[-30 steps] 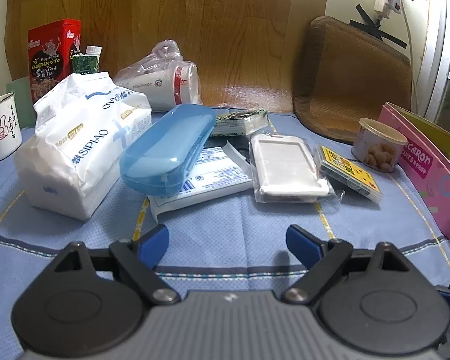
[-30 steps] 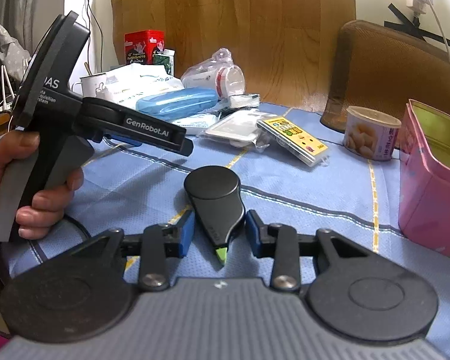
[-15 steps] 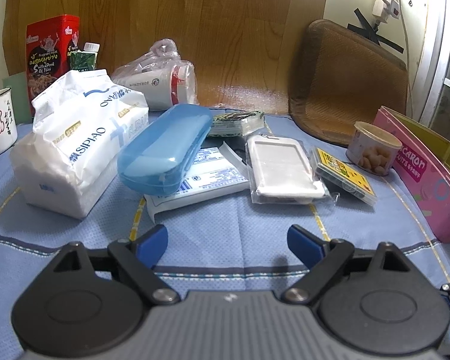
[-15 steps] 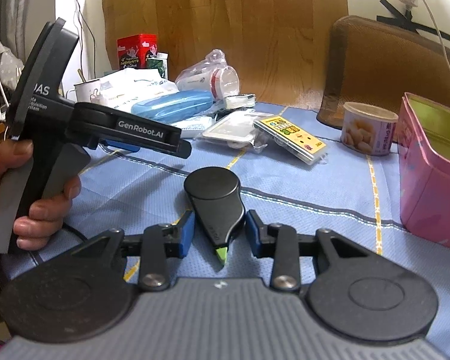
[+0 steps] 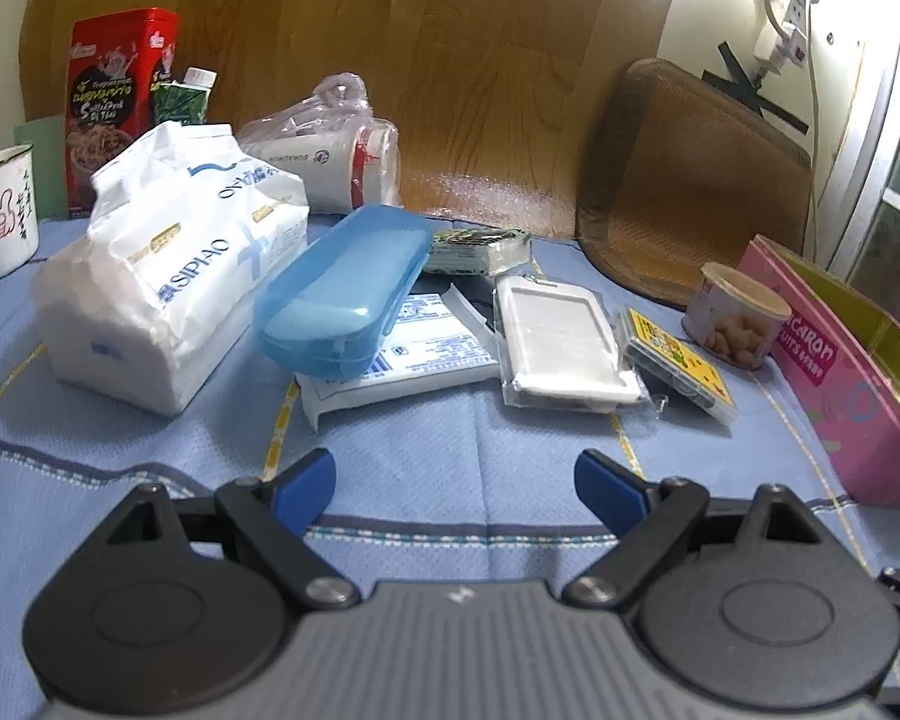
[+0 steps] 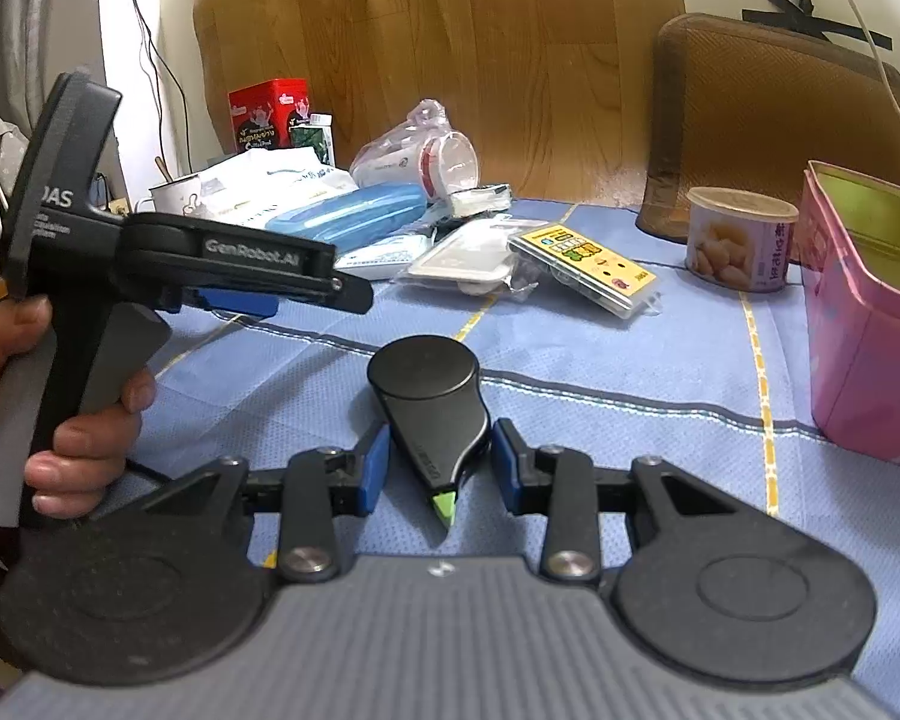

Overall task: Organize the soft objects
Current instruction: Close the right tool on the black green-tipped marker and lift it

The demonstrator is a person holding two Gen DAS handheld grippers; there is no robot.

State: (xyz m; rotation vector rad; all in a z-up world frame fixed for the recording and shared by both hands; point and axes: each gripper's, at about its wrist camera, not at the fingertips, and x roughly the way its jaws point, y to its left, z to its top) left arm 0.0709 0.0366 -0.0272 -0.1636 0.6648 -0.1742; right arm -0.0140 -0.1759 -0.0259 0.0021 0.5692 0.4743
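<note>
1. Right gripper (image 6: pixel 438 468), frame bottom: blue pads clamp a black teardrop-shaped correction-tape dispenser (image 6: pixel 432 408), green tip toward the camera, lifted for carrying.
2. Left gripper (image 5: pixel 455 480), lower centre: jaws wide, empty, facing the clutter.
3. White plastic-wrapped tissue pack (image 5: pixel 168 282), left of centre: probably the soft item awaiting sorting.
4. Pink open box (image 6: pixel 870 324), right edge: likely destination.
</note>
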